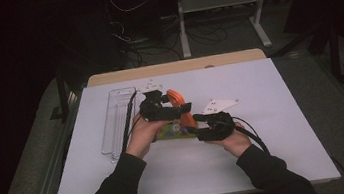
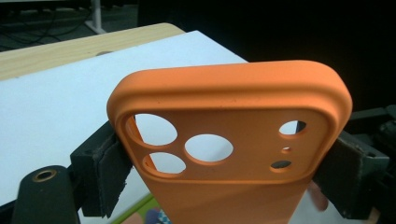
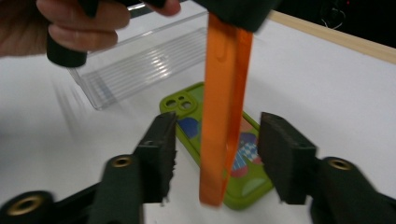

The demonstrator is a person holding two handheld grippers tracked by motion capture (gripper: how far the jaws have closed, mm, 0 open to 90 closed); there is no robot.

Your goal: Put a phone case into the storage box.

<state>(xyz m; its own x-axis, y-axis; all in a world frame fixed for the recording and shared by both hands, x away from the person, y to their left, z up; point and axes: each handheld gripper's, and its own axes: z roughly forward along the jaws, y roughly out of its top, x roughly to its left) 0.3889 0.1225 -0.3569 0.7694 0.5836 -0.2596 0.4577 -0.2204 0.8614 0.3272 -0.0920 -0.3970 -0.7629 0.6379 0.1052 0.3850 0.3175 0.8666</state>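
no readable text, no labels (none legible anywhere)

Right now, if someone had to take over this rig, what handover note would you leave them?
Left gripper: shut on the orange phone case, fingers pressing its two sides, case held upright above the table.
Right gripper: open, fingers either side of the orange case's lower end, not pressing.
Green patterned phone case: flat on the white table beneath. Clear plastic tray to the left.
Done: orange case lifted, passed to the left gripper.
Left: probably set it down or into the tray.
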